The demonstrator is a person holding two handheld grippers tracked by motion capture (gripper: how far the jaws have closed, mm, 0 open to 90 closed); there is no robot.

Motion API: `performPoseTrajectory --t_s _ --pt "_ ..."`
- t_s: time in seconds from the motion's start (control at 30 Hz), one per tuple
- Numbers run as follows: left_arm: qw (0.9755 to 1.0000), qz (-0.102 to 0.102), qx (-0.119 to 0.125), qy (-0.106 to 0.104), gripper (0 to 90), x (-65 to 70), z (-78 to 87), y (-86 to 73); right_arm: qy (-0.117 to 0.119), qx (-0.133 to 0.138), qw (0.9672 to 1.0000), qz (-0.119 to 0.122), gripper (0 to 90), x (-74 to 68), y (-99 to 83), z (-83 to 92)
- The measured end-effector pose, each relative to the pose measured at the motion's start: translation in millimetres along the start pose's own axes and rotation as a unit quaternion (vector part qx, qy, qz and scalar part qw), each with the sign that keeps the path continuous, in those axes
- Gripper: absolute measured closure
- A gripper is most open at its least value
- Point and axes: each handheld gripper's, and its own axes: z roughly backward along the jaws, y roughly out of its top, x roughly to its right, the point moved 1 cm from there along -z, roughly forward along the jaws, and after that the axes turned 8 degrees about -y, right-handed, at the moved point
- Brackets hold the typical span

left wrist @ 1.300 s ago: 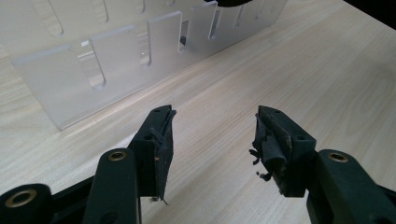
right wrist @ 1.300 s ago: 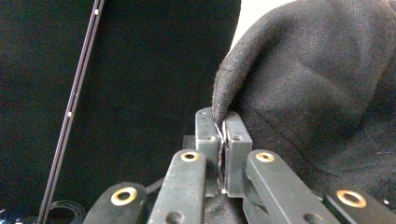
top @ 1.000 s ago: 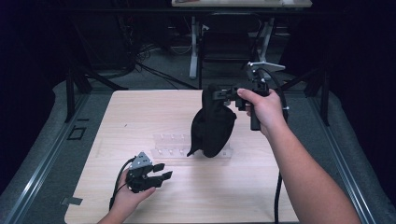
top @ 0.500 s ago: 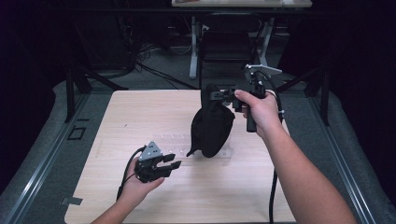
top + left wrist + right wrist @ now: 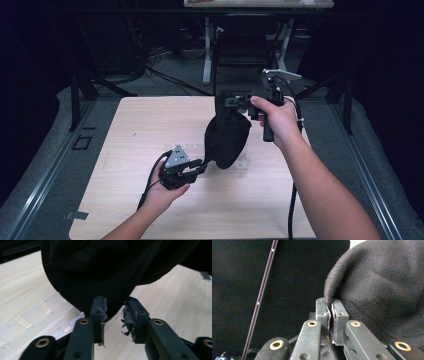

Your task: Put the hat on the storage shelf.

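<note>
Hanging from the right gripper (image 5: 235, 100), pinched at its edge, the cloth (image 5: 227, 140) meets the spread left gripper (image 5: 115, 315); close squarely on the lower hem.

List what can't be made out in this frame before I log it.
- High view: what the black fabric item is; it hangs bunched and dark from the right hand-held gripper.
- Left gripper view: its top, cut off by the frame edge; the clear plastic piece, partly behind it.
- Right gripper view: the background, too dark.
</note>
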Motion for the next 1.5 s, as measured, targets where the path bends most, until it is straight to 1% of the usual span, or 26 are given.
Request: performPoseTrajectory --t_s 0.1,0.13,0.2,0.3,0.37,0.43,0.47,0.63,0.7,0.83,0.97,1.03,1.1,1.17,1.2,1.27,1.4,1.5 --pt "1.0 -0.006 -0.003 0.002 75.0 0.4 -1.3 1.4 0.001 0.0 1.0 0.002 85.9 -0.4 -0.3 -0.3" --pt "0.9999 -0.011 0.0 0.006 75.7 1.3 -2.1 1.1 0.001 0.0 1.0 0.002 85.9 -0.5 -0.3 -0.4" --pt "0.9996 -0.023 -0.006 0.012 77.2 2.8 -1.6 0.8 0.003 0.0 1.0 0.003 85.0 -0.4 -0.3 -0.5" --pt "0.9997 -0.021 -0.006 0.015 78.2 1.8 -0.5 0.3 0.01 -0.003 0.9999 0.004 80.4 -1.0 -0.2 -0.2" --pt "0.9996 -0.022 -0.007 0.018 78.7 1.8 0.1 0.2 0.009 -0.003 0.9999 0.007 78.9 -1.8 -0.5 0.9" --pt "0.9995 -0.023 -0.004 0.021 79.1 2.2 -0.2 -0.1 0.012 -0.002 0.9999 0.007 74.8 -2.2 -0.8 2.3" --pt "0.9995 -0.024 -0.004 0.022 79.2 2.2 -0.2 -0.1 0.014 0.0 0.9999 0.004 74.0 -2.3 -0.9 2.7" --pt "0.9993 -0.027 -0.003 0.026 79.5 3.0 -0.5 -0.3 0.013 0.004 0.9999 0.006 70.6 -2.1 -1.8 7.5" --pt "0.9993 -0.027 -0.002 0.027 79.7 2.8 -0.4 -0.3 0.014 -0.001 0.9998 0.012 68.9 -3.2 -3.0 9.1" --pt "0.9993 -0.026 -0.003 0.027 80.0 2.2 0.2 -0.6 0.006 0.0 0.9998 0.021 67.6 -4.4 -5.6 12.5" --pt "0.9991 -0.03 -0.005 0.029 80.0 3.1 0.6 -1.2 -0.001 0.004 0.9997 0.024 67.2 -3.6 -6.8 18.3" --pt "0.9992 -0.028 -0.002 0.03 80.0 3.1 0.6 -1.9 -0.006 0.007 0.9996 0.028 66.9 -2.7 -8.0 21.5" --pt "0.9992 -0.027 -0.003 0.03 80.0 2.4 1.4 -2.2 -0.017 0.01 0.9992 0.033 66.9 -1.9 -9.6 24.9" --pt "0.9991 -0.028 -0.004 0.031 80.2 1.5 2.2 -2.8 -0.03 0.025 0.9984 0.04 66.9 -2.0 -11.8 28.4" --pt "0.9991 -0.027 -0.006 0.031 80.4 1.1 2.8 -3.2 -0.038 0.028 0.9976 0.051 66.9 -2.3 -13.2 31.0" --pt "0.9992 -0.024 -0.004 0.032 80.6 0.8 3.0 -4.5 -0.045 0.028 0.9969 0.058 66.6 -2.3 -15.1 34.3" --pt "0.9989 -0.027 -0.007 0.036 81.4 -0.4 4.8 -7.3 -0.054 0.033 0.996 0.064 65.7 0.5 -18.3 41.9" --pt "0.9989 -0.024 -0.008 0.039 82.2 -1.5 6.0 -9.6 -0.057 0.036 0.9958 0.062 65.6 4.9 -21.1 47.5"
